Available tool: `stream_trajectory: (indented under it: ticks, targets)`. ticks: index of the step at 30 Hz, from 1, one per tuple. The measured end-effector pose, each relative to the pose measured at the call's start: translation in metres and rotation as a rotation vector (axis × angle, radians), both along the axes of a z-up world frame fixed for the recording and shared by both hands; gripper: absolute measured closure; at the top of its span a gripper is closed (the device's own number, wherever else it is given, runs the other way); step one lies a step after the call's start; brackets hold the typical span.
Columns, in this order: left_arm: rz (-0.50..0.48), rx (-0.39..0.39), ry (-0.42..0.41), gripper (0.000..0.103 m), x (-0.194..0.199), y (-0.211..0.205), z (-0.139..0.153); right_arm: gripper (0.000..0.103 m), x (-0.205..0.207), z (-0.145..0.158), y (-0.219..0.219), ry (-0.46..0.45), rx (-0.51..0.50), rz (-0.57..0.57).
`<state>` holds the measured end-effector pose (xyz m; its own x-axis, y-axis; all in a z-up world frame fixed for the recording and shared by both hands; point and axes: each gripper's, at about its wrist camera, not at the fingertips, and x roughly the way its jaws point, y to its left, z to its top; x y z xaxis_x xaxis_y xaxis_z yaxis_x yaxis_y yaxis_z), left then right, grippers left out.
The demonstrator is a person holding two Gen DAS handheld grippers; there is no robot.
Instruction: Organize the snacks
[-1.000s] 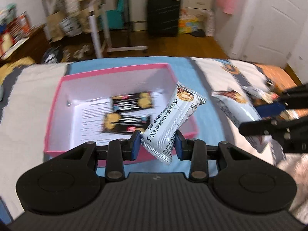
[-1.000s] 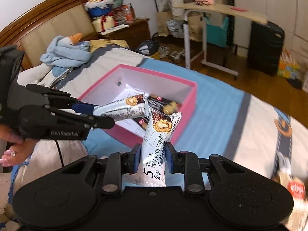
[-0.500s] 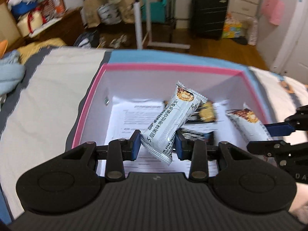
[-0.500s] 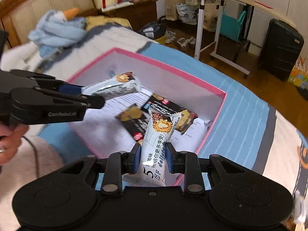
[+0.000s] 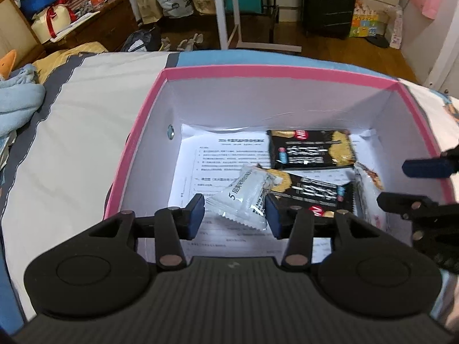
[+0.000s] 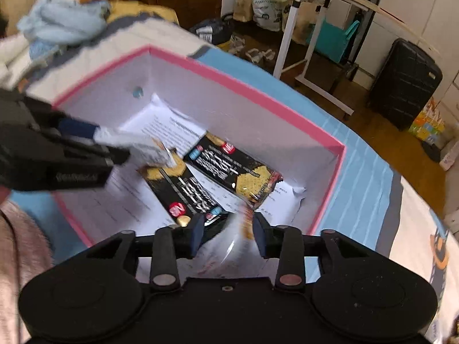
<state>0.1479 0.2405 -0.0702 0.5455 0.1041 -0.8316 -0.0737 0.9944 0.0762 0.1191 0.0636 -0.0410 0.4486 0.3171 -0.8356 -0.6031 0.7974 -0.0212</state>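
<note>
A pink-rimmed box with white walls lies on the bed, and both grippers hang over it. Two black snack packets rest on its floor. My left gripper has its jaws opening. A white snack packet sits loose between them, tilted, with a gap at the left pad. In the right wrist view the right gripper is opening as well, and a blurred white packet drops between its pads. The box and the black packets show there too.
A printed sheet lines the box floor. A light blue soft toy lies on the bed to the left. Beyond the bed stand a white table frame and a black suitcase. A pink sleeve is at the lower left.
Both grippers came over the box and sank lower. Their jaws, shut on the white packets before, have spread, and both packets are slipping down into the box.
</note>
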Motion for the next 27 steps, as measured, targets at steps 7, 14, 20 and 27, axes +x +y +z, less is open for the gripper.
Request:
stream_trajectory:
  ticks: [7,14,20,27]
  targets:
    - [-0.025,0.004,-0.063,0.047,-0.028,-0.016,0.043,0.049,-0.025,0.064,-0.068,-0.047,0.079,-0.064]
    - [-0.113,-0.073,-0.071,0.045,-0.047,-0.048,0.077,0.046,-0.066,0.094,-0.158,-0.074,0.002,-0.164]
    - [-0.233,-0.162,-0.075,0.043,-0.055,-0.099,0.092,0.042,-0.083,0.101,-0.24,-0.076,0.075,-0.308]
    - [-0.376,-0.232,-0.054,0.041,-0.055,-0.175,0.081,0.028,-0.073,0.081,-0.322,-0.034,0.205,-0.539]
